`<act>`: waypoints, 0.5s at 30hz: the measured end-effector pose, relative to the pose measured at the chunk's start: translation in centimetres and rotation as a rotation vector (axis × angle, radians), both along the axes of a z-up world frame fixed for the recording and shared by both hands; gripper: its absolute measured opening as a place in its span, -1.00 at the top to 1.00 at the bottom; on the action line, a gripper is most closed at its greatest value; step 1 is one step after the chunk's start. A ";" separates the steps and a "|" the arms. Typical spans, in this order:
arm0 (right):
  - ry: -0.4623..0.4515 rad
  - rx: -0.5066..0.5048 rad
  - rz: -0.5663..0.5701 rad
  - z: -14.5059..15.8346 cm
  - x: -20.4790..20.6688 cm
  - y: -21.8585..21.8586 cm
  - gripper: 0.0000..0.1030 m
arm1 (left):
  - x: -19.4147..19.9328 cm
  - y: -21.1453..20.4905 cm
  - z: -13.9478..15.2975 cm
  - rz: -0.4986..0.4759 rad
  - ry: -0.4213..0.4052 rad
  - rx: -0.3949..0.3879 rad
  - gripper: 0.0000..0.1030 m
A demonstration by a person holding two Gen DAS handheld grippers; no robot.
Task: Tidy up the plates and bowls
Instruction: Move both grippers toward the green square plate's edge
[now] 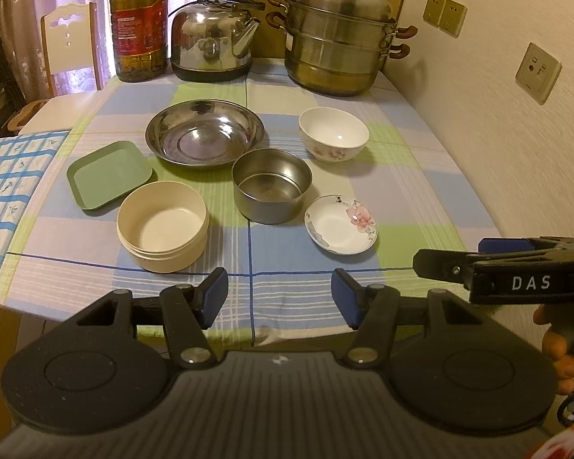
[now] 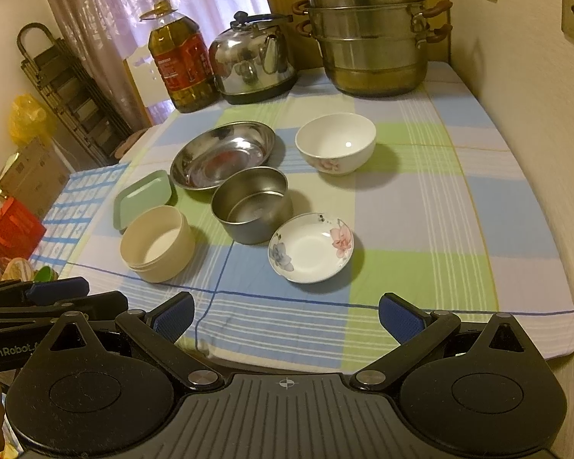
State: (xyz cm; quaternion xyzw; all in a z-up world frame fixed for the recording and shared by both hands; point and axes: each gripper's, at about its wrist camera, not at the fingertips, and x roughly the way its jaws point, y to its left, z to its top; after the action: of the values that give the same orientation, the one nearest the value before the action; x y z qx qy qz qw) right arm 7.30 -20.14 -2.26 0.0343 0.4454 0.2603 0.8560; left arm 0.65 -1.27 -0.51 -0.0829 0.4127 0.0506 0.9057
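On the checked tablecloth lie a green square plate [image 1: 109,176] [image 2: 143,197], a wide steel plate [image 1: 204,133] [image 2: 222,155], a cream round bowl [image 1: 162,225] [image 2: 157,243], a steel bowl [image 1: 271,184] [image 2: 251,203], a white flowered bowl [image 1: 333,134] [image 2: 335,142] and a small flowered saucer [image 1: 340,223] [image 2: 310,246]. My left gripper [image 1: 279,296] hangs open over the table's near edge, with nothing between its fingers. My right gripper [image 2: 286,315] is open too, just short of the saucer. Each gripper shows at the side of the other's view.
At the table's back stand an oil bottle [image 1: 138,23], a steel kettle [image 1: 212,36] and a stacked steamer pot [image 1: 338,36]. A wall with sockets [image 1: 537,72] borders the right side. A chair [image 1: 70,44] and a second covered table [image 1: 7,176] stand on the left.
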 end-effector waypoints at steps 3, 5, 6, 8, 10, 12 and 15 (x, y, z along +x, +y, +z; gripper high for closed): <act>0.002 0.007 -0.002 -0.1 0.0 -0.1 -0.99 | -0.2 0.0 0.1 0.008 0.002 -0.001 -0.12; 0.004 0.010 -0.005 -0.1 0.1 -0.2 -0.99 | -0.4 0.1 0.2 0.017 0.002 0.001 -0.12; 0.007 0.012 -0.010 -0.2 0.2 -0.3 -0.99 | -0.4 0.2 0.3 0.021 0.001 0.003 -0.12; 0.011 0.016 -0.020 -0.4 0.3 -0.4 -0.99 | -0.5 0.4 0.4 0.029 -0.001 0.005 -0.12; 0.010 0.020 -0.031 -0.5 0.4 -0.6 -0.99 | -0.5 0.7 0.4 0.036 0.000 0.011 -0.12; 0.012 0.021 -0.044 -0.7 0.5 -0.7 -0.99 | -0.4 1.1 0.4 0.044 0.002 0.017 -0.12; 0.027 0.027 -0.062 -1.0 0.8 -0.9 -0.99 | 0.1 2.0 0.4 0.055 -0.001 0.023 -0.12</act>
State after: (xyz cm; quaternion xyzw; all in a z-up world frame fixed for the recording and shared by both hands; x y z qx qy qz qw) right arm 8.14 -21.03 -3.25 0.0631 0.4522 0.2390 0.8570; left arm 0.74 0.71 -0.13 -0.0837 0.4091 0.0803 0.9051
